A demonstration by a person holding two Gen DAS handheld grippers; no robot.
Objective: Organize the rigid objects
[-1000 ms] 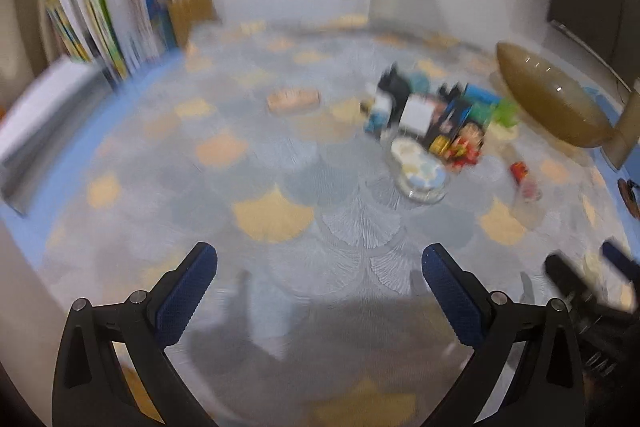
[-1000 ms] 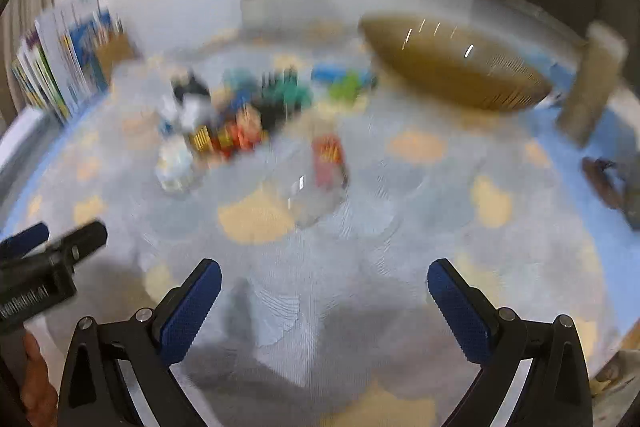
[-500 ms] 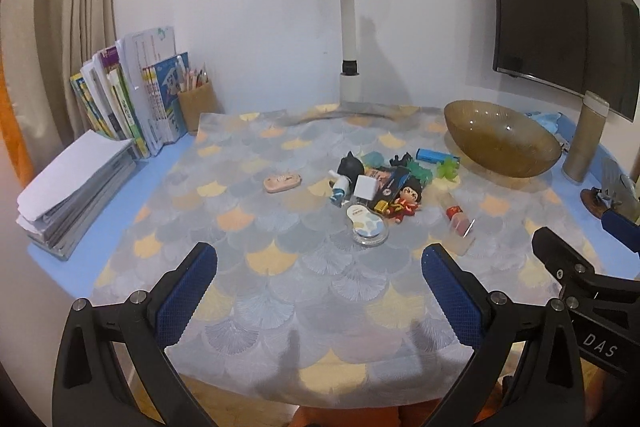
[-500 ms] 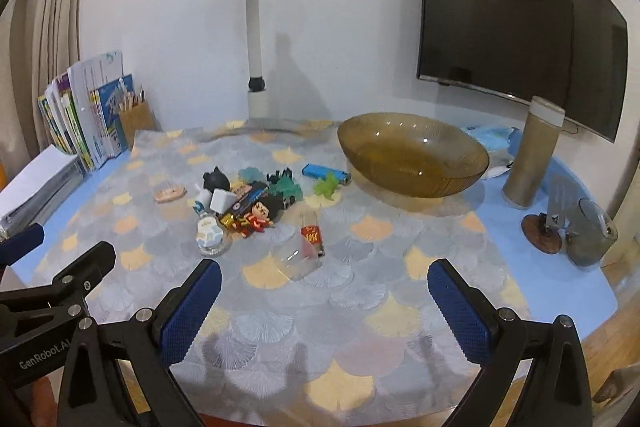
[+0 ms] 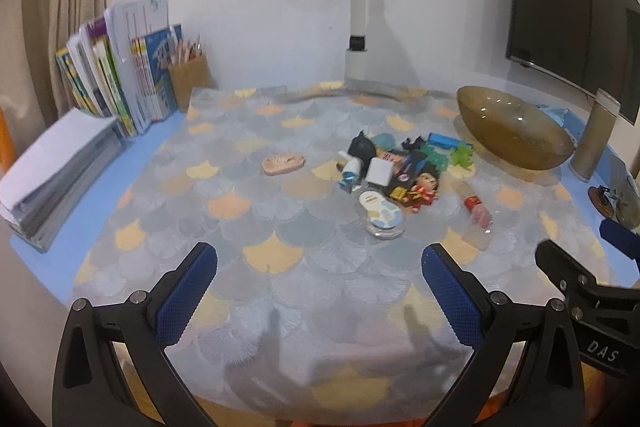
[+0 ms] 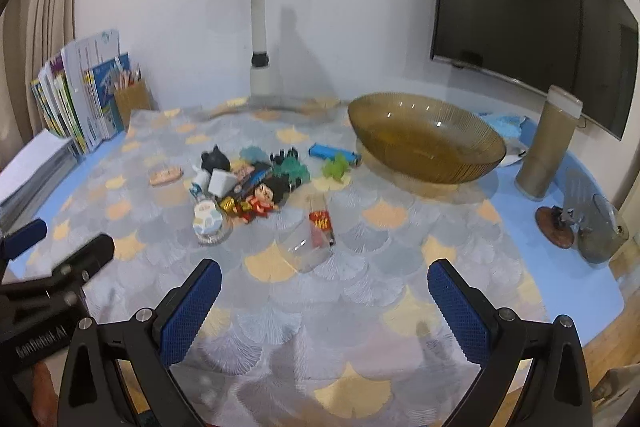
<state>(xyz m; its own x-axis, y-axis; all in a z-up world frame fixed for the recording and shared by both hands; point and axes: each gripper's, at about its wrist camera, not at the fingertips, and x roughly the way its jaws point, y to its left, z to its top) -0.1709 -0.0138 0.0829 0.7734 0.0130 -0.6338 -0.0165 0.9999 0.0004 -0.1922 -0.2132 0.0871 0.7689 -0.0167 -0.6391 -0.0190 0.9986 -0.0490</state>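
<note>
A heap of small toys lies mid-table: a black cat figure, a white cube, a red doll figure, a round tin, green toys, a blue lighter and a clear tube with a red label. A pink piece lies apart on the left. An amber glass bowl stands at the right. My left gripper and right gripper are open and empty above the table's near edge.
Books and a pencil holder stand back left, with a paper stack beside them. A white lamp post stands at the back. A tan cylinder, a coaster and a glass jar are at the right.
Both grippers pulled back and up from close over the cloth, then eased forward again. The objects have not moved. Both grippers stay open.
</note>
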